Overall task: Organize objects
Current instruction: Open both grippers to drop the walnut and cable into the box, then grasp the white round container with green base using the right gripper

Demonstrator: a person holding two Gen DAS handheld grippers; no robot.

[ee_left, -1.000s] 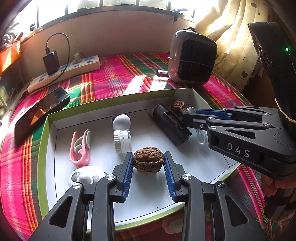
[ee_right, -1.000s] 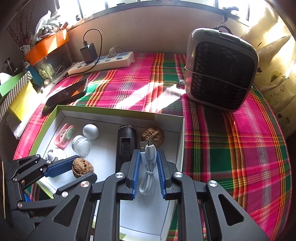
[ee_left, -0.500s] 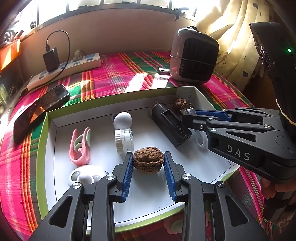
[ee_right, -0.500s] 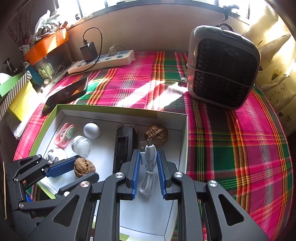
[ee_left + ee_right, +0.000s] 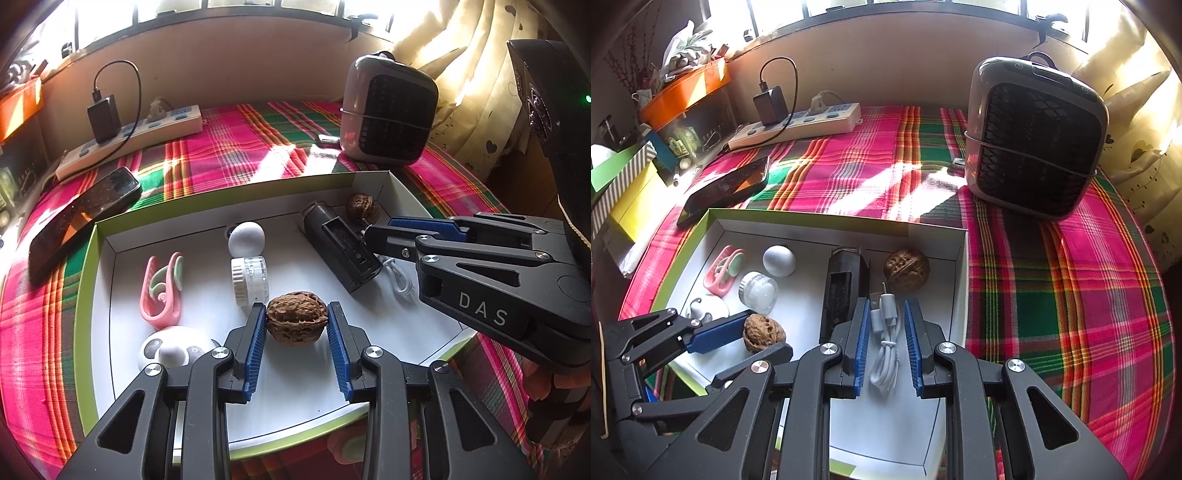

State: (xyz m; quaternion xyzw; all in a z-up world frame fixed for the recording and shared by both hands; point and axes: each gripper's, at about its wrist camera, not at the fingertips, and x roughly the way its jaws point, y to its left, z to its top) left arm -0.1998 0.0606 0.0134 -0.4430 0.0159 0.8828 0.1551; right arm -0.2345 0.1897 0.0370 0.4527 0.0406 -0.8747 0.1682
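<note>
Left wrist view: left gripper (image 5: 296, 325) pinches a walnut (image 5: 297, 322) inside the tray (image 5: 88, 295); right gripper (image 5: 886, 332), nearly closed, straddles the white cable (image 5: 884, 347). Next: lift both clear, then sort

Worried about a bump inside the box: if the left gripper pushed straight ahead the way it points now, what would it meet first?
With the walnut already between its fingers, the left gripper would probably first hit the clear jar with the white lid lying just beyond, though depth is hard to judge.
</note>
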